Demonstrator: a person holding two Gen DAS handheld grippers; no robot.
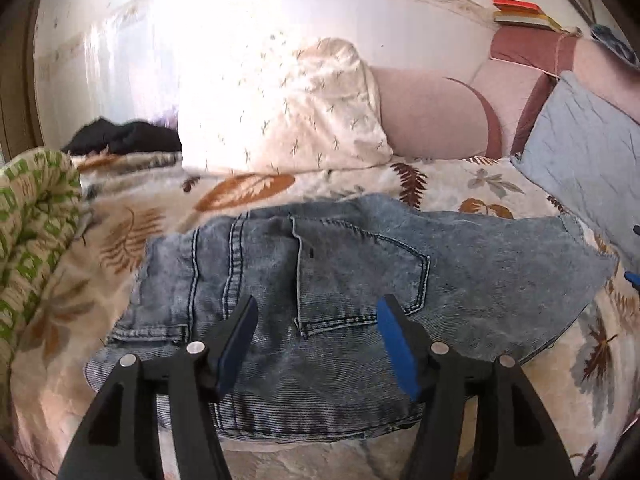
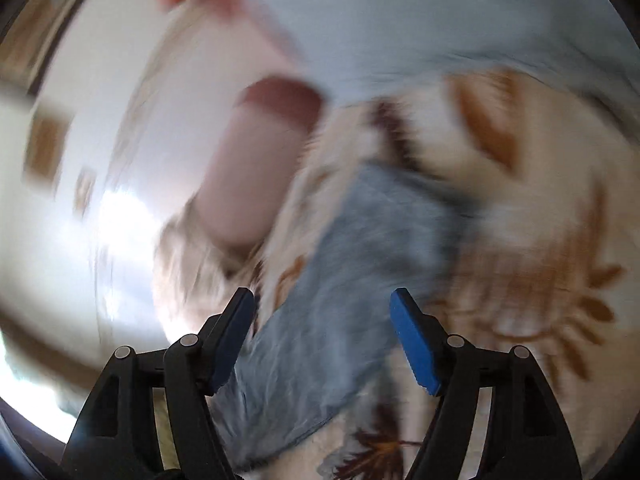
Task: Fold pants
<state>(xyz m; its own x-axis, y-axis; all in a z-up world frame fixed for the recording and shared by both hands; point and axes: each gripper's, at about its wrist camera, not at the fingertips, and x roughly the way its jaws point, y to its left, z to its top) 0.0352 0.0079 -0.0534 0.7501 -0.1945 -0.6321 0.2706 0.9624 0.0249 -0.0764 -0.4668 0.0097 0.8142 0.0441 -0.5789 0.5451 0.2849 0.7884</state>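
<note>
Light blue jeans (image 1: 340, 280) lie folded on a leaf-patterned bedspread (image 1: 440, 184), back pocket up, waist toward the left. My left gripper (image 1: 316, 320) is open and empty, hovering just above the near part of the jeans. In the right wrist view, which is motion-blurred, my right gripper (image 2: 322, 312) is open and empty over one end of the jeans (image 2: 360, 260). The tip of the right gripper shows at the far right edge of the left wrist view (image 1: 634, 276).
A white patterned pillow (image 1: 288, 108) and a pink sofa back (image 1: 432, 116) stand behind the jeans. A light blue cushion (image 1: 588, 152) leans at the right. A green-patterned blanket (image 1: 36, 216) and dark clothing (image 1: 124, 136) lie at the left. Books (image 1: 520, 14) sit on the sofa back.
</note>
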